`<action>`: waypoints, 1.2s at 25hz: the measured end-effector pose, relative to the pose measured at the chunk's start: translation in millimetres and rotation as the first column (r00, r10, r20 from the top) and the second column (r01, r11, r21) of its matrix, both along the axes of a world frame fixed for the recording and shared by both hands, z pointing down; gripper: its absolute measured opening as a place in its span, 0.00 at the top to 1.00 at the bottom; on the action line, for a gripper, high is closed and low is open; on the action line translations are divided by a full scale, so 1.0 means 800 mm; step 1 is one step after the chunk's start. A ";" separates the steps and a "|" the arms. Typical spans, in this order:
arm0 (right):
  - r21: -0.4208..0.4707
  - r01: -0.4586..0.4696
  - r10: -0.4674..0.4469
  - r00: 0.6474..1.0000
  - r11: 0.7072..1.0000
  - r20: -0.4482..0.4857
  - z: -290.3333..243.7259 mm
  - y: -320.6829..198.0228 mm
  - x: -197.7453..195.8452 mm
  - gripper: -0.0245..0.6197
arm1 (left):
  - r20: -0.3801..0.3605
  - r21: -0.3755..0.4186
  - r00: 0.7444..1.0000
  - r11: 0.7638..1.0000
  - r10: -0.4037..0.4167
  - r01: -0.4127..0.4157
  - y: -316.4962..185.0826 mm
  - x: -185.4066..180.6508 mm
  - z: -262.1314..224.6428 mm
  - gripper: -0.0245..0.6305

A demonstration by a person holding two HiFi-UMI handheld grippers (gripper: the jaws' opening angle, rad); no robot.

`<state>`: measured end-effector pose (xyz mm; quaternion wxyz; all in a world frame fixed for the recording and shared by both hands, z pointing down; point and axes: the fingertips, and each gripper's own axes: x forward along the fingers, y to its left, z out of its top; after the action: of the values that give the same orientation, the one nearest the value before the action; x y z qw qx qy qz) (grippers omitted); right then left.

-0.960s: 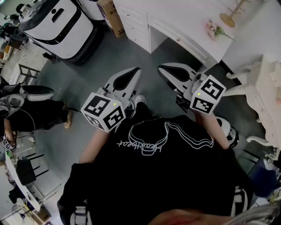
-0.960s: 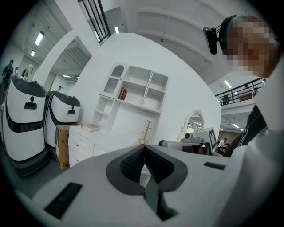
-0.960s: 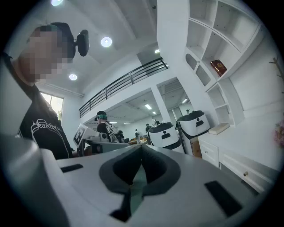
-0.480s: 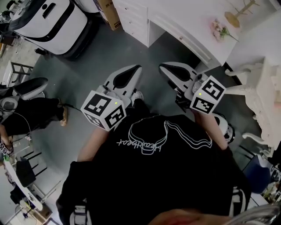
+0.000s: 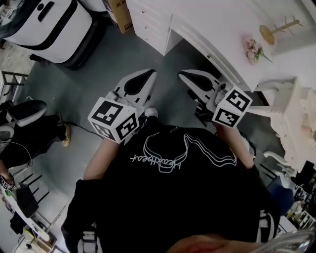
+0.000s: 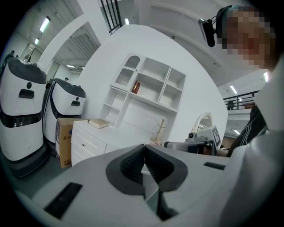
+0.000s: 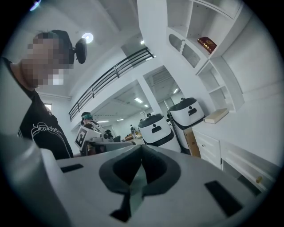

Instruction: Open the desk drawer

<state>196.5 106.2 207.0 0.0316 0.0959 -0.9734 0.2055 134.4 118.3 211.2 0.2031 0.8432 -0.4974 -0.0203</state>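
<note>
The white desk runs across the top of the head view. Its drawer stack is at the left end, and a long front drawer with small knobs runs over the knee gap. My left gripper and right gripper hover side by side above the grey floor, short of the desk and touching nothing. Both point at it, jaws shut and empty. In the left gripper view, the left gripper faces the drawer stack. In the right gripper view, the right gripper has a knobbed drawer to its right.
Large white robots and a cardboard box stand left of the desk. Pink flowers and a wooden stand sit on the desk top. An ornate white chair is at the right, and a seated person at the left.
The head view has swung a little: the flowers and the desk's right end sit lower and further right, the robots further left. Both grippers stay side by side and shut.
</note>
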 end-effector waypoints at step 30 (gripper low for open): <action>-0.146 -0.025 0.018 0.999 0.989 -0.049 0.089 -0.239 -0.180 0.95 | 0.057 -0.069 0.997 0.997 0.047 -0.043 -0.239 -0.169 0.074 0.96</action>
<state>52.5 -85.3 278.3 0.0594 0.1087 -0.9536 0.2745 -0.7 -73.2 270.4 0.2173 0.8470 -0.4845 0.0255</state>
